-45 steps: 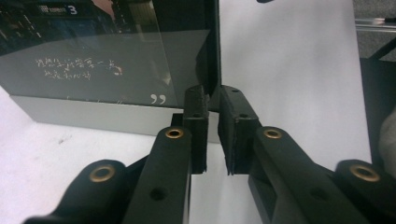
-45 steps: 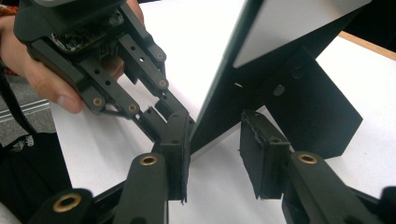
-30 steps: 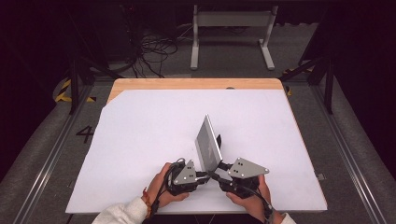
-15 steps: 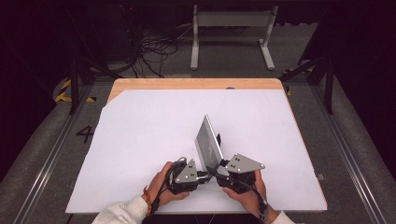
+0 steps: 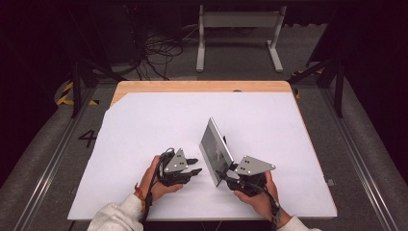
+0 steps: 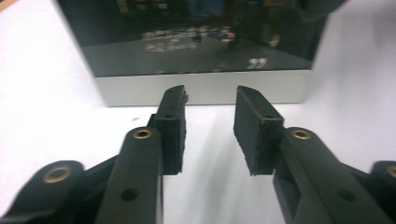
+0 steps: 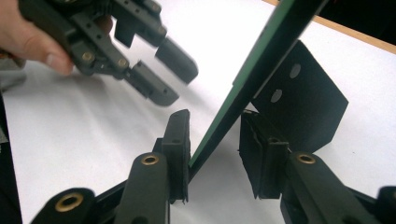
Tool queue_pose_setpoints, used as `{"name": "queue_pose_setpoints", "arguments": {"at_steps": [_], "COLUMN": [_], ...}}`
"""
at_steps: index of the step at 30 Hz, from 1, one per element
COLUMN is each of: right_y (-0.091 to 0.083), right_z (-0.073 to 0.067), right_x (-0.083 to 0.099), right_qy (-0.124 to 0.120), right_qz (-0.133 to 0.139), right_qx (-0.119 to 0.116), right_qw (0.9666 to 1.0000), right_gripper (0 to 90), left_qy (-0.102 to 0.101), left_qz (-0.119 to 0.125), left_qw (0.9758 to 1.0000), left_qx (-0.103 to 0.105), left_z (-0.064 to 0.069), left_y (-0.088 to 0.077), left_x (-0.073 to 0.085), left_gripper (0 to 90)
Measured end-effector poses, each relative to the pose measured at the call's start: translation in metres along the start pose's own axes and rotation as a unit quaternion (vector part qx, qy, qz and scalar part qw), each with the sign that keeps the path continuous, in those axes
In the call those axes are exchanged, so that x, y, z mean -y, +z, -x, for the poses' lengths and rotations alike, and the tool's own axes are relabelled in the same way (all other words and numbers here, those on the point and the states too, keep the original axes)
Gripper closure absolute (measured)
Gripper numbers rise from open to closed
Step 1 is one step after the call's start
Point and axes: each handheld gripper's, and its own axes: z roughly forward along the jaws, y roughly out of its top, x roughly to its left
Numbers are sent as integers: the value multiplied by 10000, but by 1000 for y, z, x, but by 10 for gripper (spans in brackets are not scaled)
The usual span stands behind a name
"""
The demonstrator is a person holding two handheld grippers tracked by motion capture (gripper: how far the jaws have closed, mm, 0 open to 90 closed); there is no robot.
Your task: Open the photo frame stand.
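A picture frame [image 5: 215, 149] with a silver border and dark glass stands tilted on the white table cover [image 5: 144, 134]. In the left gripper view the frame [image 6: 201, 42] faces my left gripper [image 6: 210, 98], which is open and just short of its lower border. That left gripper [image 5: 196, 166] sits left of the frame. My right gripper [image 5: 223, 174] is at the frame's near corner. In the right gripper view the frame's green edge [image 7: 261, 51] runs between the open jaws of the right gripper [image 7: 212, 121], against the left pad. The black back stand [image 7: 299, 107] lies beyond the right pad.
The table's wooden far edge [image 5: 192, 86] shows beyond the white cover. A white metal stand [image 5: 238, 19] and loose cables [image 5: 154, 48] lie on the dark floor behind. Rails run along both sides of the table.
My left gripper has drawn back to the left, away from the frame. The right gripper has stayed at the frame's near corner, and the frame still stands.
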Motion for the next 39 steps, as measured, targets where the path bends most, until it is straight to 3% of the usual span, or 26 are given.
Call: {"name": "queue_pose_setpoints", "arguments": {"at_steps": [4, 8, 13, 14, 18, 22, 23, 24, 25, 28, 39], "right_y": [0, 1, 4, 5, 7, 7, 7, 7, 6, 4, 0], "right_z": [1, 1, 0, 0, -2, 0, 1, 1, 1, 2, 13], "right_x": [0, 0, 1, 1, 1, 2, 2, 2, 2, 2, 3], "right_qy": [-20, 22, 95, 106, 88, 144, 143, 143, 147, 137, 157], "right_qz": [-22, -28, -77, -80, -109, -112, -111, -111, -143, -172, -245], "right_qx": [16, 61, 140, 167, 167, 52, 30, 30, 34, 34, -168], "right_qw": [10000, 10000, 9998, 9998, 9998, 9998, 9998, 9998, 9998, 9998, 9994], "right_gripper": [651, 649, 588, 586, 622, 650, 652, 652, 663, 672, 694], "left_qy": [-183, -361, -328, -347, -458, -443, -446, -446, -456, -380, -477], "left_qz": [12, 87, 31, 62, 162, 147, 99, 99, 53, -19, -44], "left_qw": [9998, 9991, 9990, 9987, 9981, 9984, 9989, 9989, 9989, 9993, 9988], "left_qx": [-106, -215, -299, -379, -386, -309, -128, -128, 4, 38, 92], "left_z": [-9, -15, -15, -16, -17, -20, -22, -22, -23, -23, -37], "left_y": [0, 1, 2, 1, -1, 1, 3, 3, 5, 9, 17], "left_x": [1, -1, -2, -2, 0, -1, -3, -3, -5, -7, -9], "left_gripper": [511, 360, 287, 279, 261, 244, 238, 212, 203, 192, 148]}}
